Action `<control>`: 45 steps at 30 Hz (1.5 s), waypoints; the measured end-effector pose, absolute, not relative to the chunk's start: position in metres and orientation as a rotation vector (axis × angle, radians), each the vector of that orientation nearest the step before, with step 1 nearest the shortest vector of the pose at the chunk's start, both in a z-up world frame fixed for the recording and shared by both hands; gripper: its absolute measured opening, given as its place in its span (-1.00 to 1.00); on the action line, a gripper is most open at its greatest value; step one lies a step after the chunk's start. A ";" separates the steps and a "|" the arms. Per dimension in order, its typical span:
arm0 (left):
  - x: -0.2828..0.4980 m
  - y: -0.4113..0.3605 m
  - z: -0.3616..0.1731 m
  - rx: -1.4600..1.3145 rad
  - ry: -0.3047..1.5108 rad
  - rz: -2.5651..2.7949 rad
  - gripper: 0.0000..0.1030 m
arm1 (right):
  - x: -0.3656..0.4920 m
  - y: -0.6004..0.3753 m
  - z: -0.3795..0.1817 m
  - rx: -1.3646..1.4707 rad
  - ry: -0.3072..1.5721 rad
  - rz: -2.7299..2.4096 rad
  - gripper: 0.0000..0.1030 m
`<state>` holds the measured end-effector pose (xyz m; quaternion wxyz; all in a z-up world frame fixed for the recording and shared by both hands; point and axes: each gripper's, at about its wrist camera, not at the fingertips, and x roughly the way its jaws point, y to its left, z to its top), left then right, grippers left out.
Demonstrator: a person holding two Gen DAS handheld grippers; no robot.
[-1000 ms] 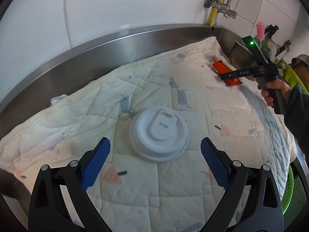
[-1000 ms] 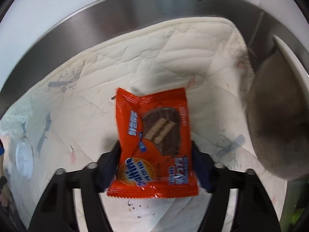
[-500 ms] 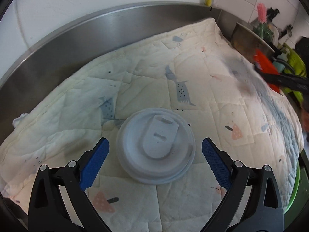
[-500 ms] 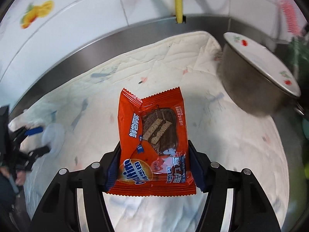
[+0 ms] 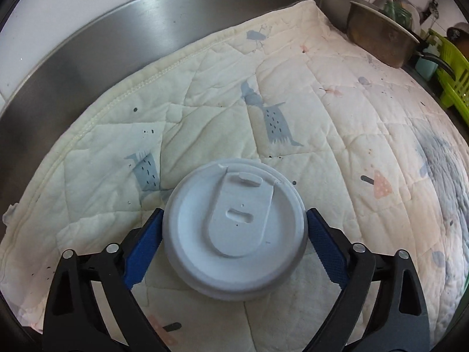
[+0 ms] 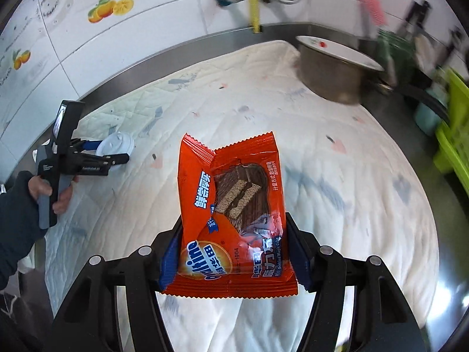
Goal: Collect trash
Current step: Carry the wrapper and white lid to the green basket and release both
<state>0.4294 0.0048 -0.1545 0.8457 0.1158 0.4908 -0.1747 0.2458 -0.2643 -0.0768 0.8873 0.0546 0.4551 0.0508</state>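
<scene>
The left gripper [image 5: 234,243] has dropped around the white cup lid [image 5: 234,231]; its jaws have just been closing, blue pads at the lid's sides, lid lying on the quilted mat [image 5: 322,123]. The right gripper [image 6: 233,259] has swung away, clamped on the orange Ovaltine wafer wrapper [image 6: 231,214]. Beyond stand a metal bowl [image 6: 331,73] and green rack [image 6: 451,135].

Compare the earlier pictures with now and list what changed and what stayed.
The left hand-held gripper came down around the white lid; its jaws have just been closing, and the blue pads now sit at the lid's rim. The right hand-held gripper carried the orange wrapper up and away from the quilt. Unchanged: the wrapper stays clamped, the lid lies on the quilt, and the metal pot has not moved.
</scene>
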 end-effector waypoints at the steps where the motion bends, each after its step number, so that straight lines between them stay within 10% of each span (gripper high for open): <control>1: 0.427 0.005 -0.153 0.241 1.031 -0.366 0.78 | 0.235 -0.265 -0.076 0.126 0.944 0.092 0.17; 23: 0.242 -0.086 -0.045 0.185 0.816 -0.674 0.77 | 0.018 -0.390 -0.113 0.330 1.010 -0.365 0.21; 45: 0.105 -0.259 -0.091 0.368 0.903 -0.983 0.78 | -0.066 -0.422 -0.090 0.427 0.853 -0.434 0.70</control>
